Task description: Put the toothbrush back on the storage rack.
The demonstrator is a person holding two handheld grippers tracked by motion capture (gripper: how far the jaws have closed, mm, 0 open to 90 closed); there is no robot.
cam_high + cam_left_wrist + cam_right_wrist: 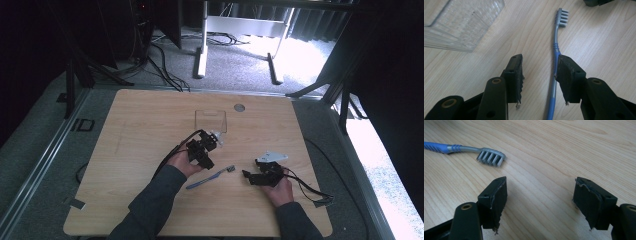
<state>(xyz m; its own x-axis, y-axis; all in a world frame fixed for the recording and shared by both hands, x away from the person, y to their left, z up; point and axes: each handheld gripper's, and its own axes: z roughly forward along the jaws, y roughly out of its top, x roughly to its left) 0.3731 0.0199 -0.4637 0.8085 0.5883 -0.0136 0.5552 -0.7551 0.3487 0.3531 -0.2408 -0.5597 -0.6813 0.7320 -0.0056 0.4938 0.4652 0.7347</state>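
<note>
Blue toothbrush (555,53) lying flat on the wooden counter (140,130), handle end getting cut off behind the left gripper (540,75), fingers wide, right gripper (540,202) fingers wide, clear box (461,22) sitting nearby, dark room around.

Table (150,125) is a light wood-grain top, matt, with fine streaks running along it, probably laminate since it looks dead smooth. The toothbrush (555,53) is plastic, blue handle fading into a satiny grey neck with ribbed grip rings, pale bristles. The clear container (461,22) looks like glossy transparent plastic, ridged walls. Both grippers' arms are smooth black plastic with brass-looking inserts; the pads (589,203) are dull rubbery stuff, frayed and ragged at the edges.
</note>
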